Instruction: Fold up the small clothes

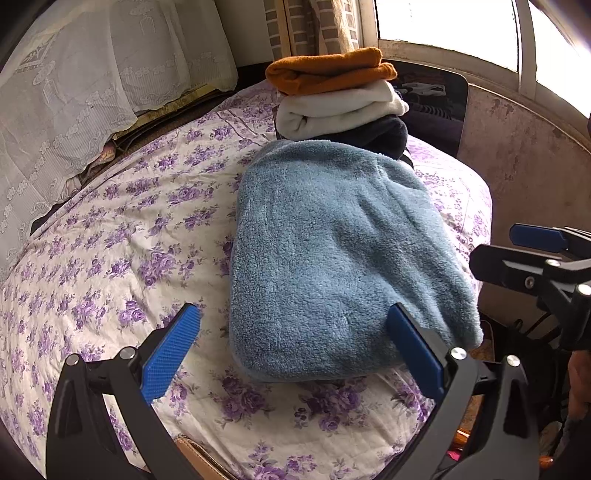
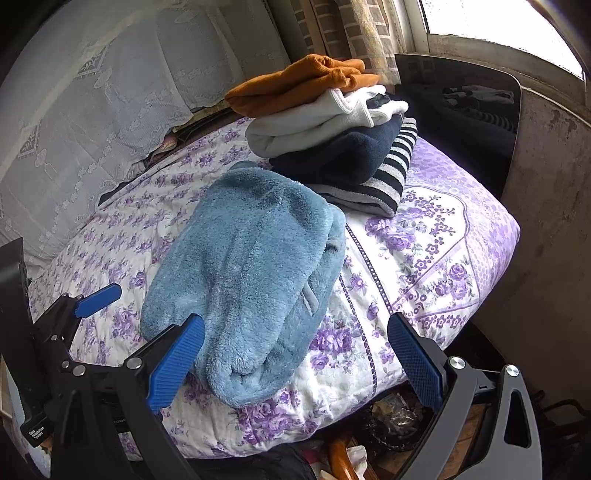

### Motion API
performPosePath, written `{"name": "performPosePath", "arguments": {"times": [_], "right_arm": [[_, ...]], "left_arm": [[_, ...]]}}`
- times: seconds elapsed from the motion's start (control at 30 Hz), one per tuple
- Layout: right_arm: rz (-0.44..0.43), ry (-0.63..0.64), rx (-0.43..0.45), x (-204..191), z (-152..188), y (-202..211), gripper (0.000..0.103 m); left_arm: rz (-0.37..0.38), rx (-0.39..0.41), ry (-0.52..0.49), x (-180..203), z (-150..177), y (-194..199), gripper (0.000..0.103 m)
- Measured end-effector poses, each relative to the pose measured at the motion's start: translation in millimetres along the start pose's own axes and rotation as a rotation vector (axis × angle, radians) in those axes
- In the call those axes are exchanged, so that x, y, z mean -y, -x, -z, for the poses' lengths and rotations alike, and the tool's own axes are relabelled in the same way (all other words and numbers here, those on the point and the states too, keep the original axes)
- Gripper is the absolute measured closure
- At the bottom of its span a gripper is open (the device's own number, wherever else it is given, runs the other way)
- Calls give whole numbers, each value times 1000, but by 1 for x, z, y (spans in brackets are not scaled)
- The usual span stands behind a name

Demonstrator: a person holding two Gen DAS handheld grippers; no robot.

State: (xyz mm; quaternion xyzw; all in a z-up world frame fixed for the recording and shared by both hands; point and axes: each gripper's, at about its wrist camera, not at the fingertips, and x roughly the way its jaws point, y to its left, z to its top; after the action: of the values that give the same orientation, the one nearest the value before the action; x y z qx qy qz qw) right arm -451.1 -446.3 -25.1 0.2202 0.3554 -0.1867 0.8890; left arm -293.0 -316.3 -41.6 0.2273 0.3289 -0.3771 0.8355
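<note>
Blue fleece garment [image 1: 332, 254] folded on bedspread [image 1: 110, 258]

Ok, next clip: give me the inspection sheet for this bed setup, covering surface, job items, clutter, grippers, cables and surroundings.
Surface: purple-flowered quilt spread over the bed.
Job's things: blue fleece garment lies folded near the bed's front edge; behind it a stack of folded clothes, orange on top, then white, navy, striped at the bottom.
Clutter: mixed small items below the bed's near edge, too unclear to name.
Grippers: left gripper open, holding nothing, poised at the fleece's near edge; right gripper open, holding nothing, by its near right corner.
Cables: nothing seen.
Surroundings: lace cover draped at the left, window behind, stained wall at the right.
</note>
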Motion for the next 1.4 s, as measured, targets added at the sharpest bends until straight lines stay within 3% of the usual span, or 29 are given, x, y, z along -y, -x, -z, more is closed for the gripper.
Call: {"name": "performPosePath", "arguments": {"times": [0.33, 1.4], "right_arm": [[-17, -22, -4, 4, -1, -1, 4], [-9, -11, 9, 0, 1, 6, 4]], "left_arm": [[28, -11, 14, 0, 1, -4, 4], [-1, 13, -8, 3, 3, 4, 4]]}}
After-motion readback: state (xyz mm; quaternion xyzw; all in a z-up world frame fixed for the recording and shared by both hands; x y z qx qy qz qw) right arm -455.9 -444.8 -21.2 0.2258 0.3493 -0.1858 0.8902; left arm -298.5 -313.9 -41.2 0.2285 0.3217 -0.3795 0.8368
